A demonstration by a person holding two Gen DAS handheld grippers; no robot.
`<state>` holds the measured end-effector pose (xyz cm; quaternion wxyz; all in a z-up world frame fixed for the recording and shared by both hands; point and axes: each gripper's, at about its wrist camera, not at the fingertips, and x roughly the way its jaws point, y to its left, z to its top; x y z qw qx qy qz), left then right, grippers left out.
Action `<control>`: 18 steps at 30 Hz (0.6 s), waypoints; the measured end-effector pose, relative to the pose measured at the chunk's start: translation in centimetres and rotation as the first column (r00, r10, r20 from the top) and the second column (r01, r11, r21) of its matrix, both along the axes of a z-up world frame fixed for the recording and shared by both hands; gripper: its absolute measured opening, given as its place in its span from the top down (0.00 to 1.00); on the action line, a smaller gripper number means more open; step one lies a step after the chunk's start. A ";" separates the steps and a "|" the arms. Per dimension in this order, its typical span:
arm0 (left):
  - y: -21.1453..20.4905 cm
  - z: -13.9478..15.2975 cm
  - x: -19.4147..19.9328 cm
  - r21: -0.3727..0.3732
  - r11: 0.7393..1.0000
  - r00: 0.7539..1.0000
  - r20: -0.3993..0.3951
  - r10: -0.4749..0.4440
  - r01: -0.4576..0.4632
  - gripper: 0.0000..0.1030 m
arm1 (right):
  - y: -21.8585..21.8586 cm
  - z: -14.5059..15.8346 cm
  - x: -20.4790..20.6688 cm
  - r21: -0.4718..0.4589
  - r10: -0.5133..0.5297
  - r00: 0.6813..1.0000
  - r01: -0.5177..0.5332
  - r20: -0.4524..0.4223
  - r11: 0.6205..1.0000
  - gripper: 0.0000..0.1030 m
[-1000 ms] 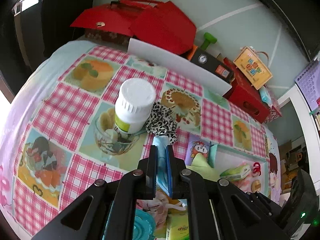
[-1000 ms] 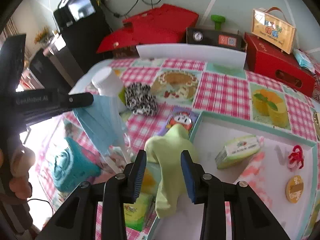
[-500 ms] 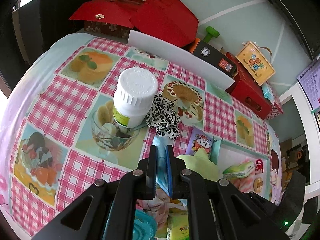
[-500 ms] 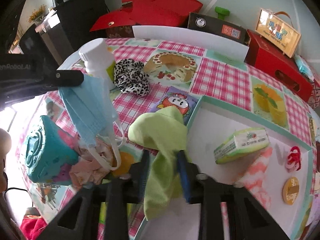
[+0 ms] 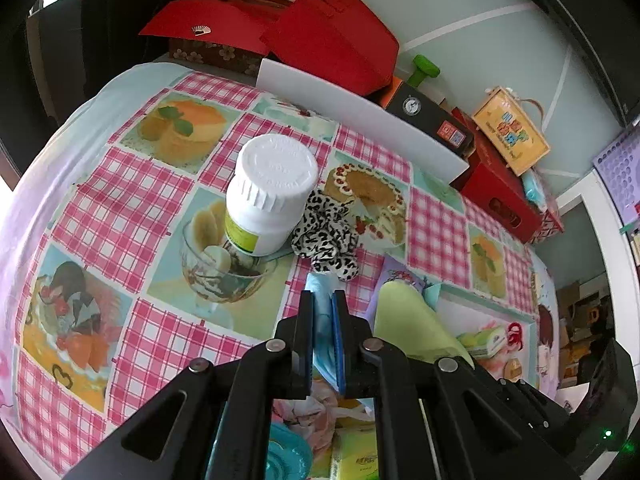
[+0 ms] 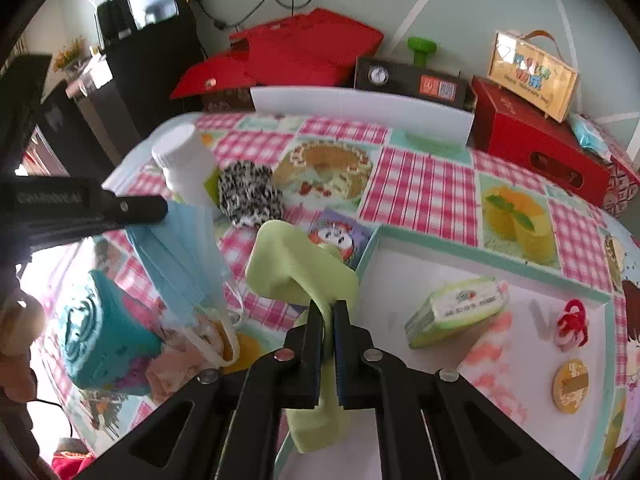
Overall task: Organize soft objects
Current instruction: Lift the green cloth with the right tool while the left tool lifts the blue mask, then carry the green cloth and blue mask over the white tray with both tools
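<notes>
My left gripper (image 5: 322, 307) is shut on a light blue face mask (image 5: 320, 322), held above the checked tablecloth; in the right wrist view the face mask (image 6: 180, 264) hangs from that gripper's tip (image 6: 154, 209). My right gripper (image 6: 327, 316) is shut on a pale green cloth (image 6: 298, 264), lifted over the left rim of the white tray (image 6: 400, 248). The green cloth (image 5: 412, 328) also shows right of my left gripper. A leopard-print scrunchie (image 5: 326, 236) lies beside a white pill bottle (image 5: 268, 196).
The tray holds a tissue pack (image 6: 456, 306), a red hair clip (image 6: 572, 320) and a round yellow badge (image 6: 570, 386). A teal rolled towel (image 6: 100, 344) and pinkish cloths (image 6: 180, 356) lie at the lower left. Red boxes (image 6: 532, 140) and a white board (image 6: 360, 108) line the far edge.
My right gripper has shut on the green cloth and lifted it slightly off the tray edge. The left gripper has kept its hold on the mask, nearly still.
</notes>
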<state>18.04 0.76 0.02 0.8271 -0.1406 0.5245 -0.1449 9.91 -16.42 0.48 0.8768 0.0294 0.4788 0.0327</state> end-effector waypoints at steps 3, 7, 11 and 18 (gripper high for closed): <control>0.0 0.4 -0.1 -0.012 1.000 1.000 0.010 -0.001 0.001 0.92 | -0.3 0.7 -0.1 0.022 -0.005 1.000 0.004 0.030 1.000 0.95; 0.2 1.1 -0.3 -0.038 0.999 0.999 0.032 0.003 -0.002 0.92 | -0.6 1.5 -0.3 0.038 -0.016 0.998 0.014 0.061 0.999 0.95; 0.6 2.4 -0.7 -0.062 0.998 0.998 0.066 0.013 -0.009 0.92 | -1.0 2.6 -0.6 0.057 -0.029 0.995 0.024 0.096 0.998 0.95; 1.7 6.4 -2.4 -0.105 0.994 0.983 0.181 0.036 -0.017 0.92 | -2.0 5.7 -1.8 0.085 -0.063 0.979 0.047 0.194 0.995 0.95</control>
